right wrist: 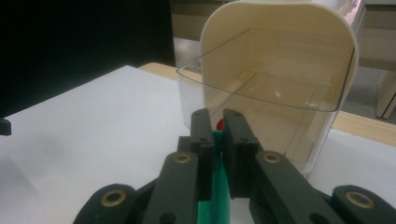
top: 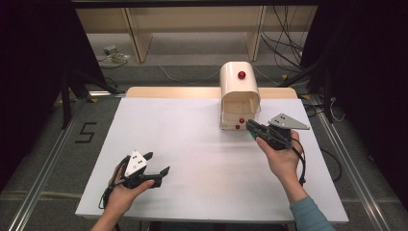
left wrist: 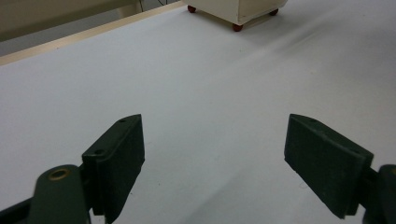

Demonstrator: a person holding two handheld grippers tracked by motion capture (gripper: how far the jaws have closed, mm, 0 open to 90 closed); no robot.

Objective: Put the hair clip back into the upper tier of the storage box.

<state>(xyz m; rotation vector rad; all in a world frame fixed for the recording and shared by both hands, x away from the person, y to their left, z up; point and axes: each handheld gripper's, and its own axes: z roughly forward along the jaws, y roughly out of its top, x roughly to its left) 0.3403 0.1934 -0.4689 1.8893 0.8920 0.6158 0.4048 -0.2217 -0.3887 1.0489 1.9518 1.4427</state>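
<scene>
While the right gripper [right wrist: 217,122] clamps the red knob [right wrist: 219,124] of the cream box [top: 239,96] just ahead, the left gripper [top: 156,163] rests released.

Cream bread box [top: 239,91] upright, far right (clear flap [right wrist: 261,88] open).
</scene>
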